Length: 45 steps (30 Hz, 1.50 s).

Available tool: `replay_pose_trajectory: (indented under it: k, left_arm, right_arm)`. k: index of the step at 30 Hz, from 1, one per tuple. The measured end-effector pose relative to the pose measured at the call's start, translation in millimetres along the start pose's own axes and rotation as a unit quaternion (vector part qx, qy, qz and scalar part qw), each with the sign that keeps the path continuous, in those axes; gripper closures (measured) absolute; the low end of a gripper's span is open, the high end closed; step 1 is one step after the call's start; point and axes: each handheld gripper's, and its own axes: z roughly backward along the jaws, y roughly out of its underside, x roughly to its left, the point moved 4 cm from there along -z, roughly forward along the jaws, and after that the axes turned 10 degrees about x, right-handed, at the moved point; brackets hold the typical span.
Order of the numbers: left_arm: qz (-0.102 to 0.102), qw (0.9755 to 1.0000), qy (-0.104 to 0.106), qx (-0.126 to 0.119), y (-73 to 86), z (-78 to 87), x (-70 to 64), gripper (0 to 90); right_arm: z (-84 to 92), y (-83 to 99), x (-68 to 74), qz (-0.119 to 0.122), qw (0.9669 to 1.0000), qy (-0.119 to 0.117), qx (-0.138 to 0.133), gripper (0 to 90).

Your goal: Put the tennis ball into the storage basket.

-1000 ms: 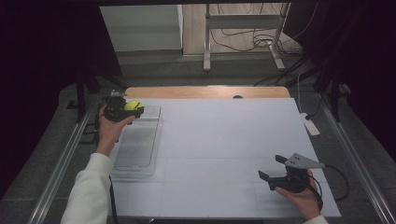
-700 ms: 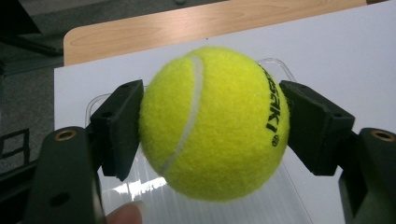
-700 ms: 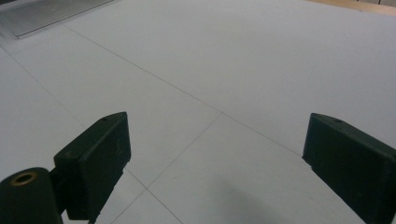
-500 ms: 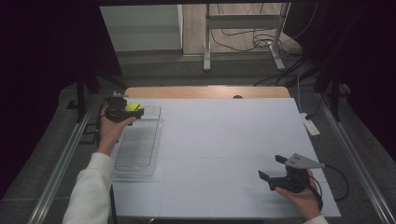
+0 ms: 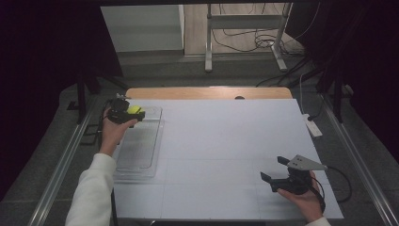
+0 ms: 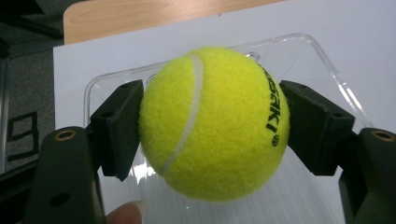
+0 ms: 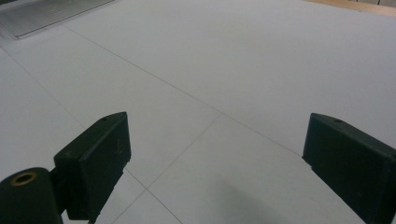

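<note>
A yellow tennis ball [image 6: 212, 123] sits between the black pads of my left gripper [image 6: 212, 130], which is shut on it. In the high view that gripper [image 5: 133, 112] holds the ball [image 5: 135, 109] over the far end of a clear plastic tray [image 5: 141, 150] at the table's left. The tray's rim [image 6: 327, 60] shows behind the ball in the left gripper view. My right gripper [image 5: 272, 169] rests near the table's front right, its jaws open with nothing between them. Its own view shows the two pads [image 7: 98, 154] wide apart over the bare white table [image 7: 224, 70].
A white table top [image 5: 226, 141] spreads between the two hands. A wooden strip [image 5: 207, 92] runs along its far edge. A white power strip [image 5: 311, 126] lies at the right edge. Metal rails flank the table, and a stand with cables is behind.
</note>
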Motion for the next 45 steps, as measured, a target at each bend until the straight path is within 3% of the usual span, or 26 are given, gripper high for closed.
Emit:
replay_pose_trajectory:
  k: [34, 45]
  left_arm:
    - [-0.007, 0.9985, -0.020, 0.050, 4.6, -21.5, 1.2, 27.2]
    - [-0.020, 0.9969, -0.021, 0.073, 6.2, -30.3, -2.6, 27.0]
  right_arm:
    - [0.1, 0.6, -0.6, -0.001, 1.0000, 0.001, 0.000, 8.0]
    - [0.4, 0.7, -0.6, -0.001, 1.0000, -0.001, -0.001, 8.1]
